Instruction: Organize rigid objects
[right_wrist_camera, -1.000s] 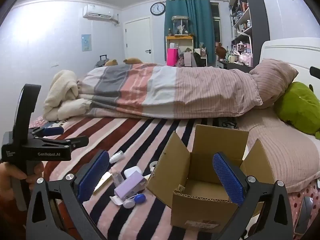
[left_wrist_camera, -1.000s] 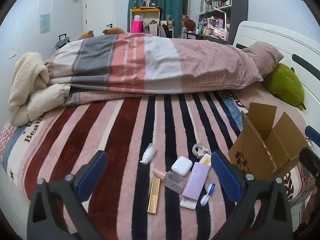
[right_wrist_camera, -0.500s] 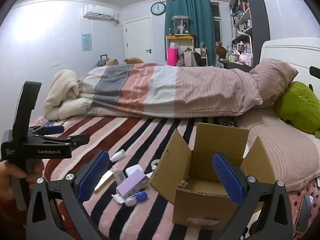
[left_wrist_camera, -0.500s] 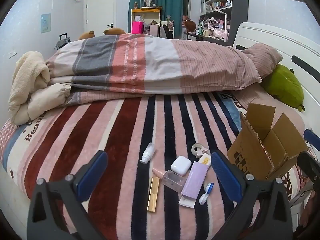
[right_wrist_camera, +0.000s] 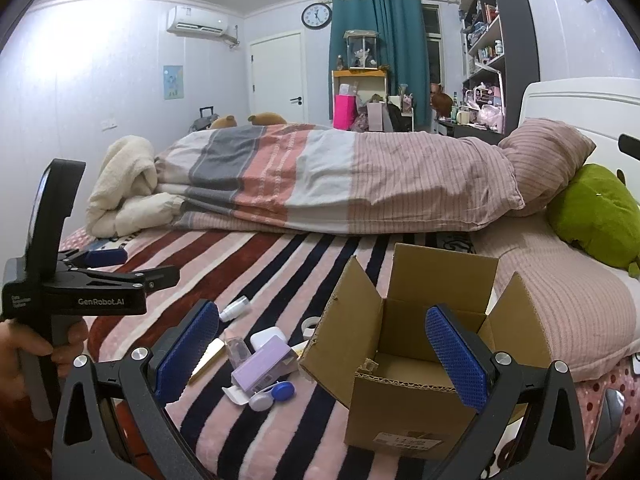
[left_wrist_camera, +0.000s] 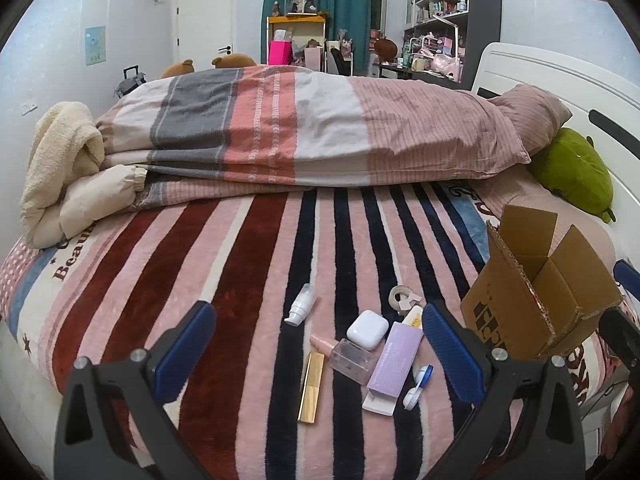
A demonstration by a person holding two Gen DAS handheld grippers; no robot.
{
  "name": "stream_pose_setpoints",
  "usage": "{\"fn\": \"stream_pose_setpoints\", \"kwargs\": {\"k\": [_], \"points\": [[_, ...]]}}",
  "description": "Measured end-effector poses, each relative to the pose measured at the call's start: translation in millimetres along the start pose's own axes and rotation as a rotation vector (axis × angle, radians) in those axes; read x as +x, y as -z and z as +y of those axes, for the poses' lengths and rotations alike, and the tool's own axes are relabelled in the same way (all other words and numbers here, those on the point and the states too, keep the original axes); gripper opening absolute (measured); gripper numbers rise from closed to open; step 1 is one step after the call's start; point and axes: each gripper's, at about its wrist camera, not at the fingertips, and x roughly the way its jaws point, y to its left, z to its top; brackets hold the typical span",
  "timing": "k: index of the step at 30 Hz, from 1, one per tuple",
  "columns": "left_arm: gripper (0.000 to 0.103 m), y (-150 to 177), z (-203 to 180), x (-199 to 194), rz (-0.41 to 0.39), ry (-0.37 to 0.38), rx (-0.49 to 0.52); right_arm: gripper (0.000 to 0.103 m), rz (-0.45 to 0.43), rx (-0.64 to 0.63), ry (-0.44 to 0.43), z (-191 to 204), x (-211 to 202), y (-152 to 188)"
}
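Observation:
Small items lie clustered on the striped blanket: a white earbud case (left_wrist_camera: 367, 329), a purple box (left_wrist_camera: 394, 358), a gold lipstick tube (left_wrist_camera: 311, 386), a clear bottle (left_wrist_camera: 351, 361), a white pump bottle (left_wrist_camera: 301, 305), a tape roll (left_wrist_camera: 401, 297) and a blue-white contact lens case (left_wrist_camera: 418, 386). An open cardboard box (left_wrist_camera: 532, 300) stands to their right. My left gripper (left_wrist_camera: 320, 352) hangs open just above the cluster, holding nothing. My right gripper (right_wrist_camera: 320, 356) is open over the cardboard box (right_wrist_camera: 416, 380), beside the purple box (right_wrist_camera: 262, 364). A hand holds the left gripper's body (right_wrist_camera: 76, 292).
A folded striped duvet (left_wrist_camera: 304, 128) crosses the bed behind the items. A cream blanket (left_wrist_camera: 64, 176) is bundled at the far left, and a green plush (left_wrist_camera: 572, 176) rests by the white headboard (left_wrist_camera: 560, 92). Bare striped blanket (left_wrist_camera: 160, 264) spreads left of the cluster.
Both grippers have drifted slightly; the items and box shifted a little in view. Nothing was taken hold of, and both grippers stay open.

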Motion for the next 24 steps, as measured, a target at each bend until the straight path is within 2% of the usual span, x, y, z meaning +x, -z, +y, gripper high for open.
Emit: {"fn": "stream_pose_setpoints", "kwargs": {"k": [24], "points": [[0.103, 1.3, -0.3, -0.5, -0.003, 0.003, 0.000, 0.103, 0.008, -0.002, -0.006, 2.8, 2.9, 3.7]]}}
